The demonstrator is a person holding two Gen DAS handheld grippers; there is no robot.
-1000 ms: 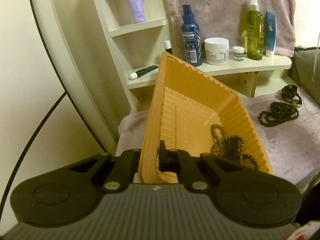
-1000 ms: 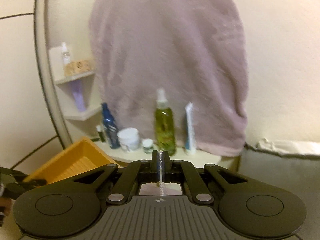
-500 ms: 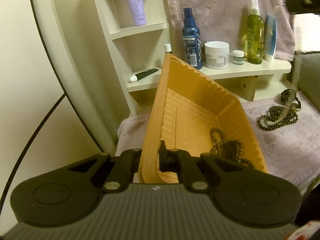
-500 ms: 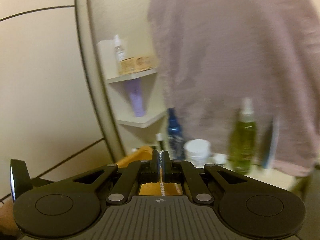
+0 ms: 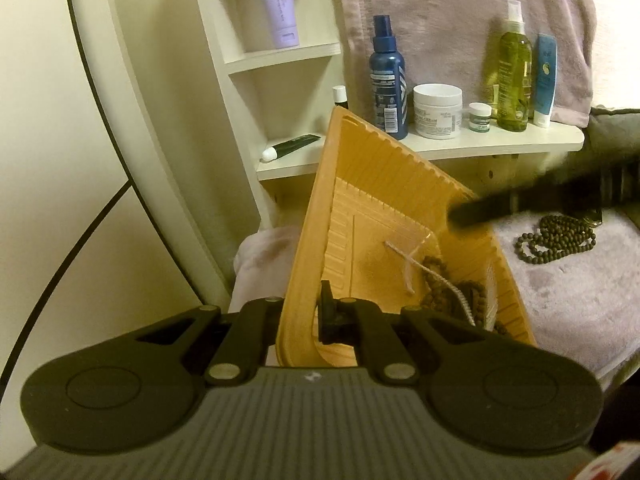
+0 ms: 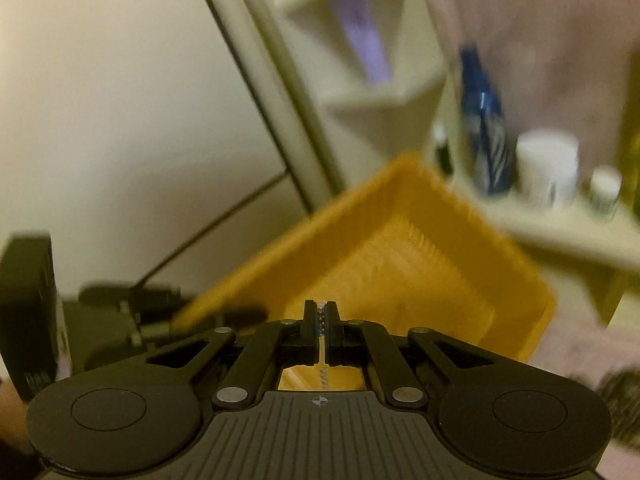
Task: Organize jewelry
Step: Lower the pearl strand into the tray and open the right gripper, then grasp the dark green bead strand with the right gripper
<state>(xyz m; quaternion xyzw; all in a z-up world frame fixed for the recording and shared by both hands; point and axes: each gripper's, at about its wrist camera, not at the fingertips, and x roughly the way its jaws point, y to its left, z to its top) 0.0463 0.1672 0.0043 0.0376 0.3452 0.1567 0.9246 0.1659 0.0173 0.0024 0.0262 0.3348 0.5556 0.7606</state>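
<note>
My left gripper [image 5: 306,312] is shut on the near rim of an orange ribbed tray [image 5: 380,216] and holds it tilted up. A dark bead bracelet [image 5: 436,280] lies in the tray's low corner, with a thin silver chain [image 5: 424,268] trailing onto it. My right gripper [image 6: 320,312] is shut on the silver chain [image 6: 322,376] and hangs over the tray [image 6: 400,260]; it shows blurred in the left wrist view [image 5: 520,200]. Another dark bead necklace [image 5: 556,238] lies on the lilac towel [image 5: 568,288] to the right.
A cream shelf unit [image 5: 480,146] behind the tray carries a blue spray bottle [image 5: 388,80], a white cream jar [image 5: 436,110], a small jar [image 5: 480,117], a green oil bottle [image 5: 512,68] and a blue tube [image 5: 545,78]. A towel [image 5: 460,12] hangs behind.
My right gripper has swung down and left from the hanging towel to above the tray, carrying the chain, whose end now lies in the tray. The left gripper still holds the tray tilted.
</note>
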